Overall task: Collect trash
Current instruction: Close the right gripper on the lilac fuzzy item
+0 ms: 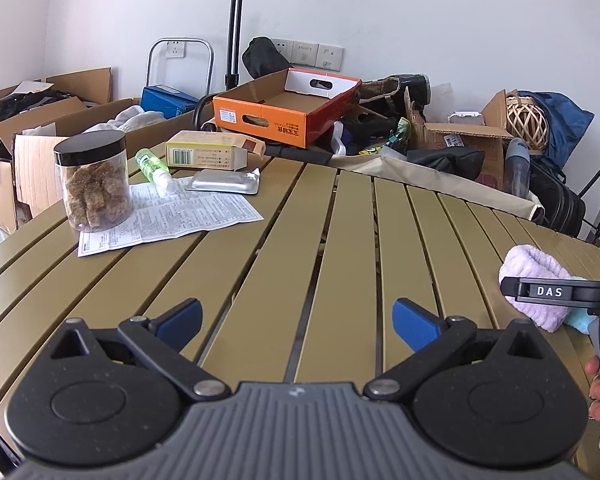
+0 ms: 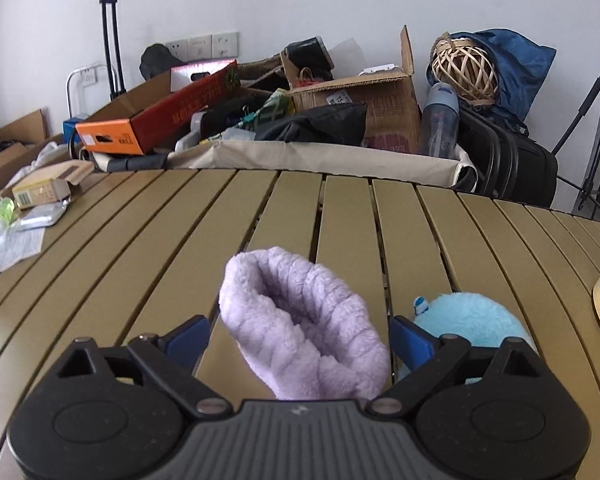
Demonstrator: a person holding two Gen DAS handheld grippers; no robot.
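Olive slats make up the table (image 1: 320, 240), which is the biggest thing here and carries everything the job touches. Behind its far edge sits a cloth-sided bin (image 2: 300, 160) heaped with boxes and bags, close enough that it looks like the place for the rubbish, though I can't be sure. At the far left corner the likely trash lies bunched together: a leaflet (image 1: 168, 216) spread flat under a jar (image 1: 94, 180), with a yellow carton (image 1: 206, 156), a foil pack (image 1: 224, 181) and a small green bottle (image 1: 152, 164) just beside it.

Nearer, a lilac sock (image 2: 300, 328) lies between the spread fingers of the right gripper (image 2: 300, 340), which grips nothing yet; a blue plush (image 2: 472, 316) sits beside it. The left gripper (image 1: 298, 324) hangs over bare slats, fingers wide apart and empty, well away from the litter, presumably waiting its turn.
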